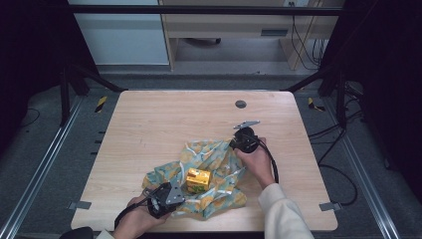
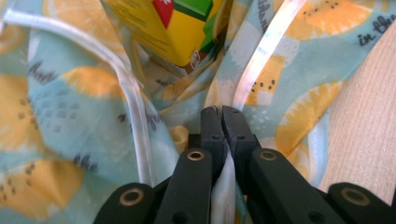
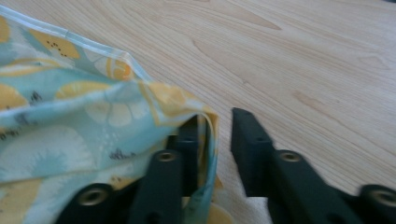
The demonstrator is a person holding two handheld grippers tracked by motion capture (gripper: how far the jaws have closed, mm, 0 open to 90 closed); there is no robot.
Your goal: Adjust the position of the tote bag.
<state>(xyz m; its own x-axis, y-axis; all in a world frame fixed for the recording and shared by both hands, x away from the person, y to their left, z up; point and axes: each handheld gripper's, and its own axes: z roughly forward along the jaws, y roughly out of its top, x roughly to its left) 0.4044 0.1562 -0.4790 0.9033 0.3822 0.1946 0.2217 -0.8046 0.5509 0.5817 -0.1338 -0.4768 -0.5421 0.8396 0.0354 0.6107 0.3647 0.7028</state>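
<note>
1. High view: a patterned cloth lies crumpled on the table near the front edge, with a yellow carton standing on its middle. The left gripper sits at the cloth's near-left corner, the right gripper at its far-right corner. Jaw state is too small to read here
2. Left gripper view: jaws pressed together, pinching a fold of cloth; the carton stands just beyond, its top cut off. Risk: pulling this corner could tip the carton, since the fabric runs under it
3. Right gripper view: jaws spread, a cloth edge draped over one jaw, not clamped. Risk: the corner may slip off if the hand lifts without closing. The carton is hidden behind the folds
</note>
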